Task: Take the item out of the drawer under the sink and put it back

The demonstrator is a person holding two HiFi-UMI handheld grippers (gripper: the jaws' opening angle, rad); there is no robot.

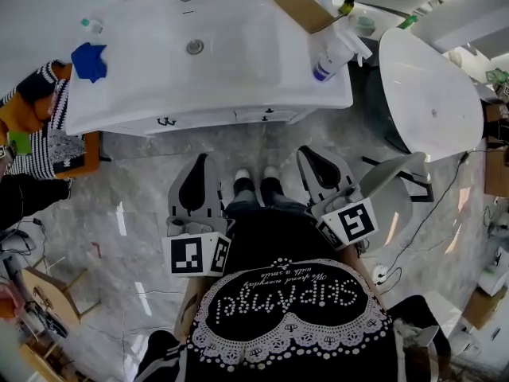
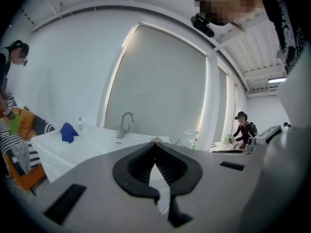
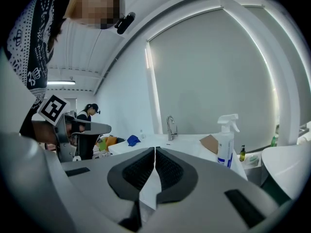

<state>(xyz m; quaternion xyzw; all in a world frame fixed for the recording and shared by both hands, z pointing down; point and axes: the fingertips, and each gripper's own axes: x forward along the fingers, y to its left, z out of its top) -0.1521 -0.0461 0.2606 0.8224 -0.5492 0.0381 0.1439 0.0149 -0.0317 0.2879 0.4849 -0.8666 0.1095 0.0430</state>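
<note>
The drawer (image 1: 208,119) under the sink (image 1: 262,50) sits shut at the far side, its front running left to right, so the item inside is hidden. My left gripper (image 1: 204,159) and right gripper (image 1: 304,151) point toward it without touching. Both have their jaws closed together on nothing.

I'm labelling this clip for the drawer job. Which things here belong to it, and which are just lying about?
For the job: drawer under the sink, shut; left gripper and right gripper, both shut and empty.

Lying about: blue cloth, spray bottle, cardboard piece, small bottle.
</note>
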